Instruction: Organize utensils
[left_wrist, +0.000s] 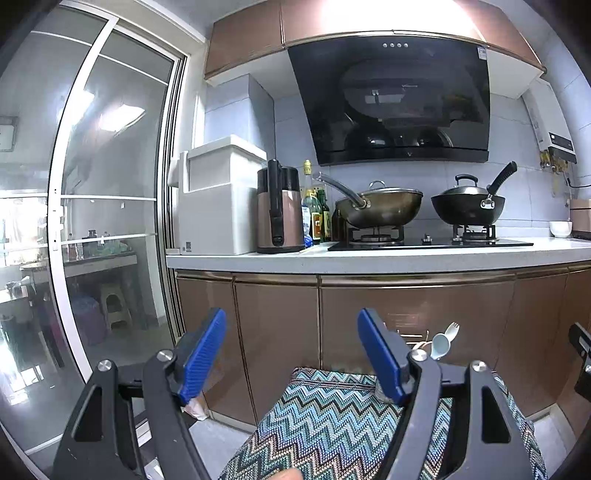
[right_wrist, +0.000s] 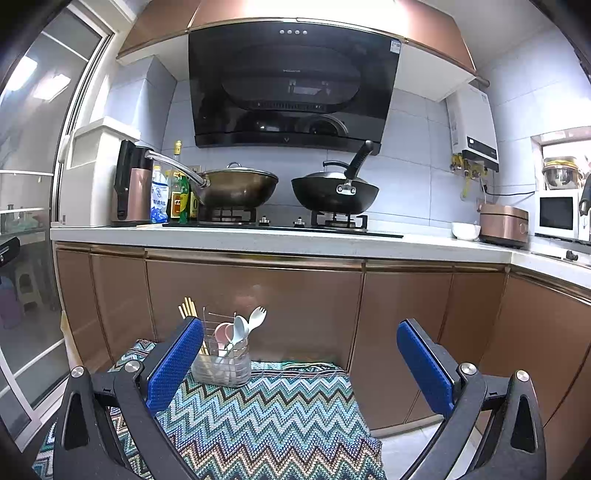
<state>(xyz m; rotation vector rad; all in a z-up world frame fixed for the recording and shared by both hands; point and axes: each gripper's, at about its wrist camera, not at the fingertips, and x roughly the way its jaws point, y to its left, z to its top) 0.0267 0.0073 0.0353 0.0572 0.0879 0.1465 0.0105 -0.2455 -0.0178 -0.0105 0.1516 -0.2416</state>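
Two tongs (right_wrist: 300, 363), one holder (right_wrist: 221, 363), three spoons (right_wrist: 236, 330).

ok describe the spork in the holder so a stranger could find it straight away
Find the zigzag-patterned cloth below the brown cabinets; a clear utensil holder stands at its far edge. The spork sticks up highest on the right, the only pale utensil with tines, beside a pink spoon.

Woven zigzag cloth (right_wrist: 266, 417), matt, rough; clear ribbed plastic caddy (right_wrist: 221, 369) w/ matt plastic spoons (right_wrist: 236, 328); glossy bronze cabinet doors (right_wrist: 255, 291) behind.
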